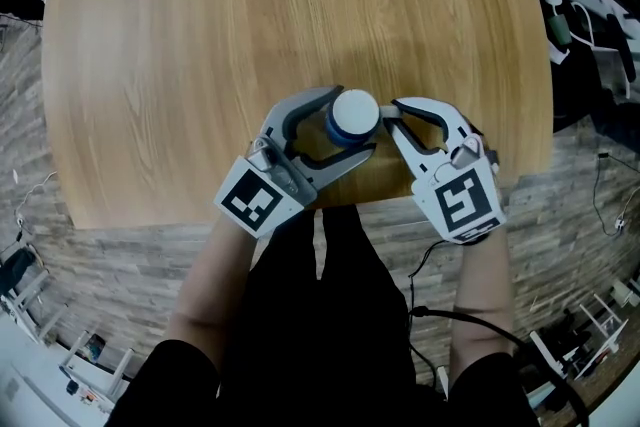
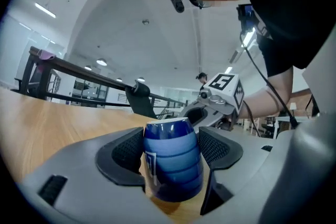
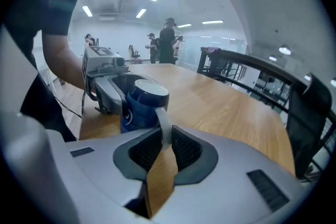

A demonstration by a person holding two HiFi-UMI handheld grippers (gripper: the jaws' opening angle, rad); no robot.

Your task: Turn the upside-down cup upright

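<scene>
A blue cup [image 1: 355, 115] [image 2: 173, 160] [image 3: 137, 107] stands on the wooden table [image 1: 250, 15] close to its near edge, a white round face turned up. Whether that face is its mouth or its base I cannot tell. My left gripper [image 1: 355, 123] [image 2: 171, 149] reaches in from the left, and its pads press on both sides of the cup's body. My right gripper [image 1: 388, 118] [image 3: 167, 139] comes from the right and is shut on the cup's pale handle [image 3: 161, 120], which runs down between its pads. Each gripper shows in the other's view, just behind the cup.
The table's near edge [image 1: 200, 215] lies just under the grippers, with the person's body below it. Black chairs [image 3: 310, 113] stand along the table's far side. Cables and gear [image 1: 590, 25] lie on the floor at the right. Several people stand far off [image 3: 168, 42].
</scene>
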